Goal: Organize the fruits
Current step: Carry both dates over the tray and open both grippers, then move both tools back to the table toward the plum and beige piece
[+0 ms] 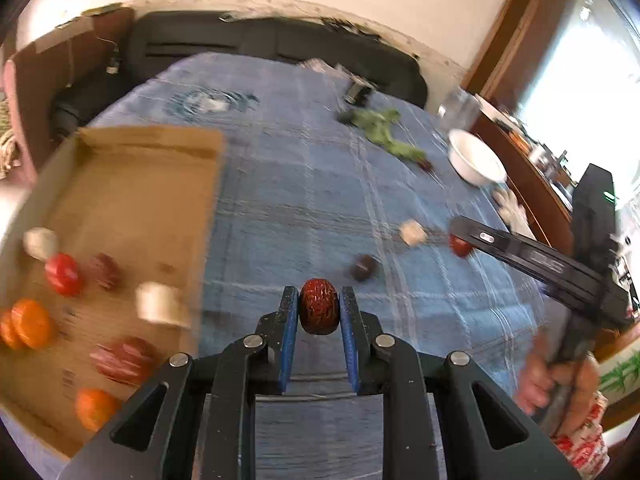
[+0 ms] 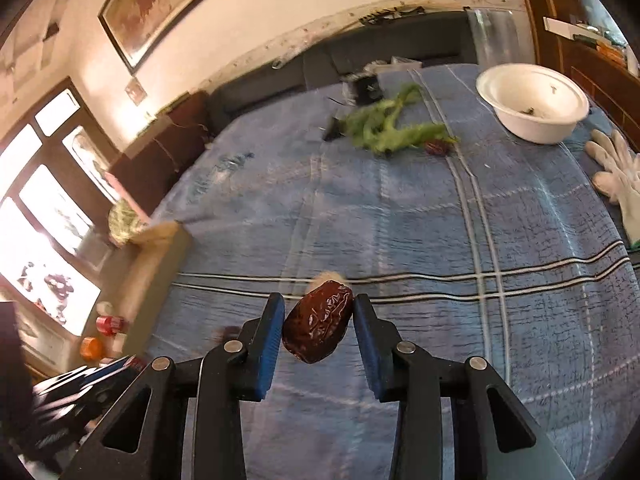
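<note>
We grip one wrinkled red date (image 1: pixel 319 311) in our left gripper (image 1: pixel 319 300) — another date (image 2: pixel 318 328) in our right gripper (image 2: pixel 319 308) — above the blue checked cloth (image 1: pixel 304 184).

Left gripper (image 1: pixel 319 308) clamped on a red date (image 1: pixel 319 311), fingers pointing 12 o'clock. Right gripper (image 2: pixel 319 320) pinches a brown date (image 2: pixel 317 326), tilted toward 1 o'clock; jaws slightly splayed.

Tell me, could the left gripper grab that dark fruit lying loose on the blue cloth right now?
Probably not yet: the left gripper is already shut on a red date. The dark fruit lies unobstructed just ahead, so dropping the date first should free it.
</note>
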The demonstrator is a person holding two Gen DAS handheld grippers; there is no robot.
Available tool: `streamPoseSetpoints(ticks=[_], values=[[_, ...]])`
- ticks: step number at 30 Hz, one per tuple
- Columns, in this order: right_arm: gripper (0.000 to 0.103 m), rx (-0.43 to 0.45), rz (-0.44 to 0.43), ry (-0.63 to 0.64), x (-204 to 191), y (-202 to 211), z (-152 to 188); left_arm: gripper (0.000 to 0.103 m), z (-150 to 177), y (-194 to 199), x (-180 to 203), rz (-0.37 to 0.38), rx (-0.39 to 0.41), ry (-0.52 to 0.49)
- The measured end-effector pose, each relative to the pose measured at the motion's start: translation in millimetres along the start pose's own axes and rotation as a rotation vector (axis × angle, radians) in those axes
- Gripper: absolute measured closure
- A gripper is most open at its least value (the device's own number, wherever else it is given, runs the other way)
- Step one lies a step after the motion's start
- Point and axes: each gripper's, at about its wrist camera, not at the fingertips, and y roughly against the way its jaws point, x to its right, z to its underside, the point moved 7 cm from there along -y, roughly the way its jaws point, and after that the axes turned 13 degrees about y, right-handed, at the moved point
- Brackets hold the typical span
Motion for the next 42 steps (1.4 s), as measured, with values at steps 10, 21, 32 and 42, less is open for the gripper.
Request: streamPoseSetpoints(ticks=[10,21,32,42], values=[[0.063,-0.044,-0.164,0.181,-131.1,-31.2,-29.9,0.083,-80.9,15.3,-98.1,-0.174,0.085,0.051],[0.063,-0.157,-0.177,0.370,-227.7,-122.6,-28.7,0.083,-105.9,-23.6,-165.7,-0.257,-0.012,0.135],[0.062,-0.231,-0.133,0.446,-243.8,-167.9,-8.8,0.081,-102.1,-40.1,-178.9,-0.232,-0.059,0.214],[0.046,-0.154,-0.122,0.398,-231.4,-132.1,-17.7,0.053,-97.6,22.5,-171.7,-0.247,0.069,0.216]])
